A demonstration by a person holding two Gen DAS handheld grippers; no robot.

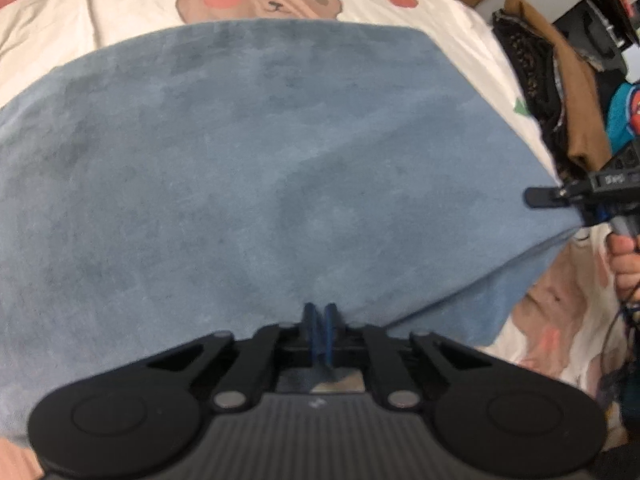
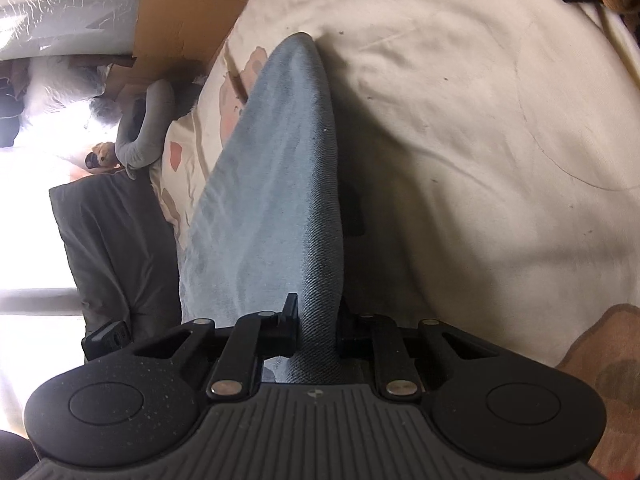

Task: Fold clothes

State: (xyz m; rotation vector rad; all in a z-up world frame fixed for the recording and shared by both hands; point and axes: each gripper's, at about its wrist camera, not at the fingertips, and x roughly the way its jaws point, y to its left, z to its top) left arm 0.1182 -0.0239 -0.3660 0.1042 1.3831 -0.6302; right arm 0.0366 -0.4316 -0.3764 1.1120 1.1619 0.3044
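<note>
So there's a blue cloth (image 1: 248, 168) spread out over a cream bedsheet (image 1: 132, 8) with a bear print on it. The left gripper (image 1: 320, 316) is pinched shut on the near edge of the cloth, blue pads pressed together with the fabric caught between them. The right gripper (image 2: 318, 312) is clamped narrow on a bunched fold at the corner, and from its own camera the cloth runs away like a ridge. A pile of brown and dark clothes (image 1: 560, 92) sits off at the bed's edge
</note>
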